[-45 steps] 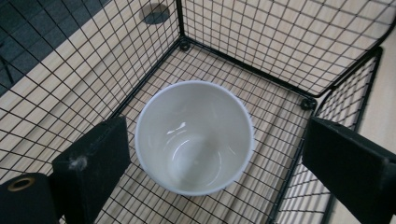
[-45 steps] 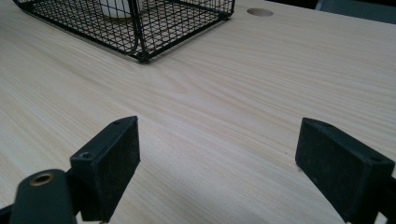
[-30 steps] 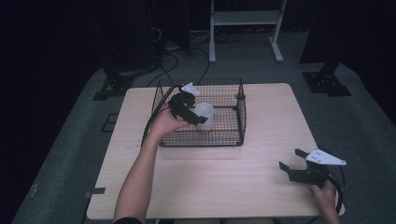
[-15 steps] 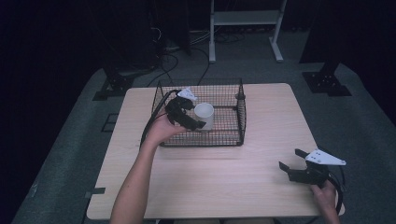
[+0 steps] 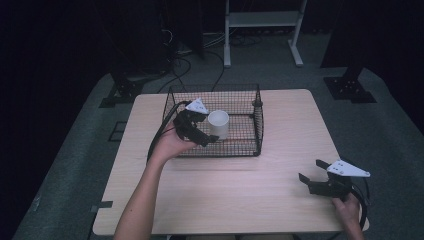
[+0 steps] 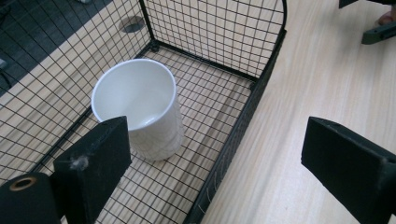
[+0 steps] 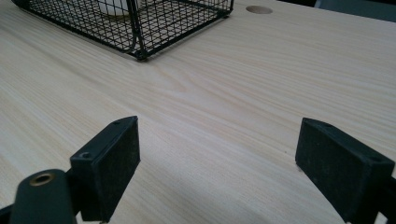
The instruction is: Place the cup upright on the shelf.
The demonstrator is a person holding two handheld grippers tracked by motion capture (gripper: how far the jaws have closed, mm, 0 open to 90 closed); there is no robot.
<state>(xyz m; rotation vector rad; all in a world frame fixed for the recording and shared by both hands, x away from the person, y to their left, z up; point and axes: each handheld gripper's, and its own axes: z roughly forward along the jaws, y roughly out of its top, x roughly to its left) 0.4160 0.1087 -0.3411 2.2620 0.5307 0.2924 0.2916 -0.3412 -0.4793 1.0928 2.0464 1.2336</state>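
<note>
Two tongs in play, one view at a time.

High view: left tongs hang over the near-left corner of the black wire-mesh basket, just beside the white cylindrical cup that stands upright on the basket floor, left half. Whether they touch the cup I can't tell from up here. Right tongs sit well apart, low near the right front corner of the pale wood tabletop, in the person's hand.

Left gripper view: fills in what the top camera can't. Left tongs are spread wide, nothing held. Jaws straddle the basket's near wall: one over the mesh floor beside the cup, the other out over the tabletop. Cup looks empty, not gripped.

Risk, my read: closing or dropping from this pose catches the wire wall instead of the cup, or the inner jaw knocks the cup over. Smooth glazed wall, so a rim pinch could slip. Needs to clear the wall first.

Right gripper view: right tongs released too, bare wood between the jaws, basket corner far ahead. Idle, low risk; it does show a round hole in the tabletop beyond the basket.
</note>
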